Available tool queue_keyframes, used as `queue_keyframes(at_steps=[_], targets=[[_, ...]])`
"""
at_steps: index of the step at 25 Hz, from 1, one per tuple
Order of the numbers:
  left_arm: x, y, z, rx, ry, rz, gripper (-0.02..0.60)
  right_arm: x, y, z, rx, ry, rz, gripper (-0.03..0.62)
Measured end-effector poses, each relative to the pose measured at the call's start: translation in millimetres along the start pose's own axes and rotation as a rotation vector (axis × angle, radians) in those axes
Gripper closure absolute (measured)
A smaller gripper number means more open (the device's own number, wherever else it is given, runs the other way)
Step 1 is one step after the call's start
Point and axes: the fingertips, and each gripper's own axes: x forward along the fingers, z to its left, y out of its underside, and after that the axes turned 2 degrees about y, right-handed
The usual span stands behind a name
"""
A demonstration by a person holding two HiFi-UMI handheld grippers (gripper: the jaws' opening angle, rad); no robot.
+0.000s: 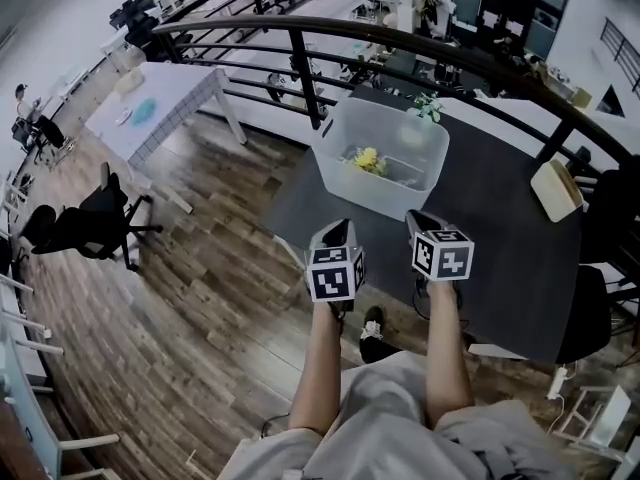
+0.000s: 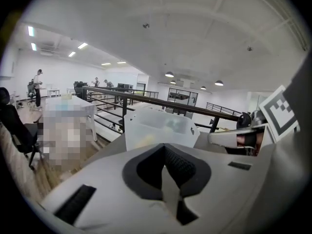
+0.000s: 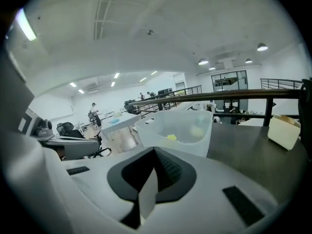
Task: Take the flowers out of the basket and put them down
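A translucent white basket stands on the dark table, with yellow flowers lying inside it. Both grippers hover side by side at the table's near edge, short of the basket. My left gripper has its jaws together with nothing between them. My right gripper is likewise shut and empty. In the left gripper view the basket sits straight ahead beyond the closed left gripper. The right gripper view shows the basket, a yellow flower through its wall, and the closed right gripper.
A cream box lies at the table's right edge. A dark curved railing runs behind the table. A small green plant stands behind the basket. An office chair and a white table stand on the wood floor to the left.
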Motion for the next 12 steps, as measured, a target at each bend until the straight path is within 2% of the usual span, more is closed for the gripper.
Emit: queue_keyframes(at_steps=[6,9,12], targets=[[33.0,-40.2,16.9,-0.002,0.024,-0.026,0.560,28.9,-46.9,-11.3,-0.034,-0.003,-0.016,0.576],[50.1,-60.2,34.1,-0.004,0.006,-0.048,0.560,44.9,-65.1,-13.4,-0.052,-0.020,-0.012,0.576],[67.9,-81.8,49.1,0.031,-0.013,-0.062,0.560,62.9,-79.1,-11.6,-0.083,-0.061,0.014,0.576]])
